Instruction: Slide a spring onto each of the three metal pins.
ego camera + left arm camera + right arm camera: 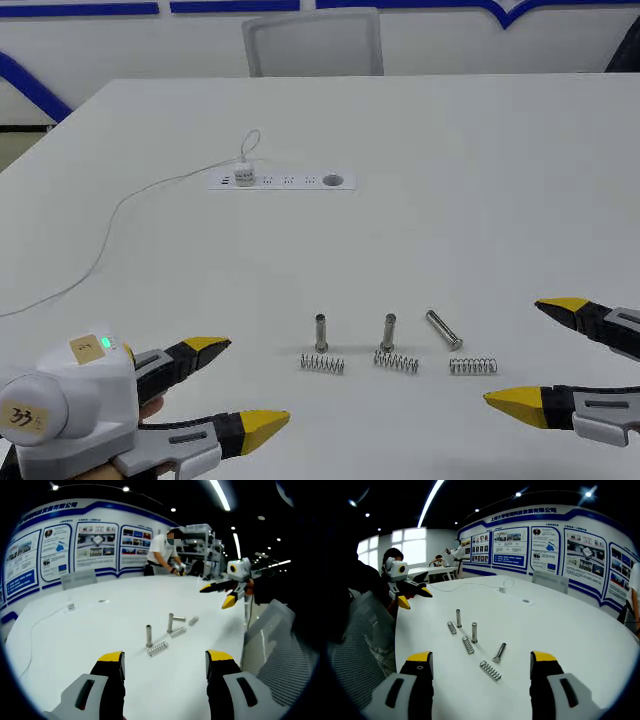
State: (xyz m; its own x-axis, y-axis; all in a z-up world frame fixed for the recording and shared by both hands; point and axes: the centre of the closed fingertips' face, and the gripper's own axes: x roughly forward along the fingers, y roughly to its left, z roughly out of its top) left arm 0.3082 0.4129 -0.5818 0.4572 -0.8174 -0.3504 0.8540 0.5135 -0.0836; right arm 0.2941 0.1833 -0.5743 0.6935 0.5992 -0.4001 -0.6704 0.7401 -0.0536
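Three metal pins sit in a row on the white table (450, 200): the left pin (321, 332) and middle pin (388, 331) stand upright, the right pin (443, 329) lies on its side. A spring lies in front of each: left spring (322, 363), middle spring (396, 361), right spring (473, 366). My left gripper (238, 385) is open at the lower left, well clear of the pins. My right gripper (540, 355) is open at the lower right, beside the right spring. Both hold nothing. The left gripper view has the nearest pin (149, 636) and spring (157, 648) ahead of the open jaws.
A white power strip (282, 181) with a plugged-in adapter and a trailing cable (110, 220) lies mid-table. A grey chair (312, 42) stands at the far edge. A person (162, 552) works at a bench in the background.
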